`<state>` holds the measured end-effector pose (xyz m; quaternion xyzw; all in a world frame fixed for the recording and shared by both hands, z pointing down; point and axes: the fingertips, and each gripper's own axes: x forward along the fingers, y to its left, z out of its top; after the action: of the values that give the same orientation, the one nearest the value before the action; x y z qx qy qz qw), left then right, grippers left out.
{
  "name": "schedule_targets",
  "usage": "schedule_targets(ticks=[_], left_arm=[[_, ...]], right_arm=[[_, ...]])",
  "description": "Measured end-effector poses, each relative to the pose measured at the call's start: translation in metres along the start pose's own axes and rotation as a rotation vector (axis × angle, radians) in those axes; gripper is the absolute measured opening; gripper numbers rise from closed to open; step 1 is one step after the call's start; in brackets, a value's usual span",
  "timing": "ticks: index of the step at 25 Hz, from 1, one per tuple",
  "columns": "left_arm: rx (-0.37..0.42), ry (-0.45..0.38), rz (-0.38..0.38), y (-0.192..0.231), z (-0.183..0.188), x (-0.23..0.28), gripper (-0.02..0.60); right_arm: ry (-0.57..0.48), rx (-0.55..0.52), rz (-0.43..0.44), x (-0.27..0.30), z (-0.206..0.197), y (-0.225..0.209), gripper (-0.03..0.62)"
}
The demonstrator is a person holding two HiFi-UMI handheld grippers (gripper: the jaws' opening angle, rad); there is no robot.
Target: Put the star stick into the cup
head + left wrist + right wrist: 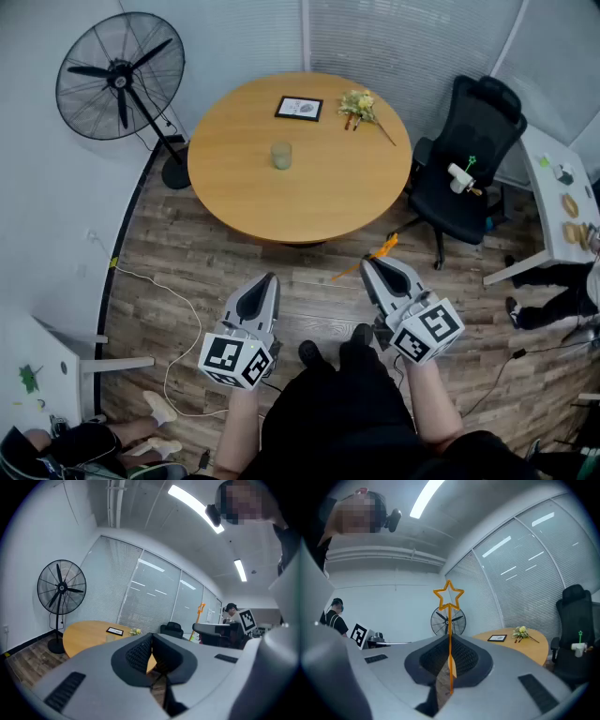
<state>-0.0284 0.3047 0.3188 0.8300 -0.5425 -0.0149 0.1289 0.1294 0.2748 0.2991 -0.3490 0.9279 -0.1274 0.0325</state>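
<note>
Stick (449, 637): I am gripping it in the right tongs (373, 264), well apart from the cup (281, 155) on the table (234, 197); left tongs (271, 279) are hanging closed, empty. Risk, I judge: off-centre lowering tipping the cup.

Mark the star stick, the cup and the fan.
star stick (450, 639): right gripper view, on its orange shaft below the star.
cup (281, 156): head view, on its side wall.
fan (120, 73): head view, on its hub.

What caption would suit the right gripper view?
Right gripper shut on the orange star stick, with round table and fan beyond.
</note>
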Motion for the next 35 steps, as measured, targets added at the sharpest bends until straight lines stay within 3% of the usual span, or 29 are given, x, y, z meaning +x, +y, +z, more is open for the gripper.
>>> schedule_targets(ticks=[21,35], left_arm=[[-0.010,0.016,0.010,0.010,-0.008,-0.010,-0.002],[-0.021,0.058,0.072,0.041,-0.008,0.036,-0.002]], right_arm=[[-0.003,-0.021,0.028,0.003,0.003,0.018,0.023],[-0.001,0.072,0.045,0.047,0.003,-0.041,0.026]])
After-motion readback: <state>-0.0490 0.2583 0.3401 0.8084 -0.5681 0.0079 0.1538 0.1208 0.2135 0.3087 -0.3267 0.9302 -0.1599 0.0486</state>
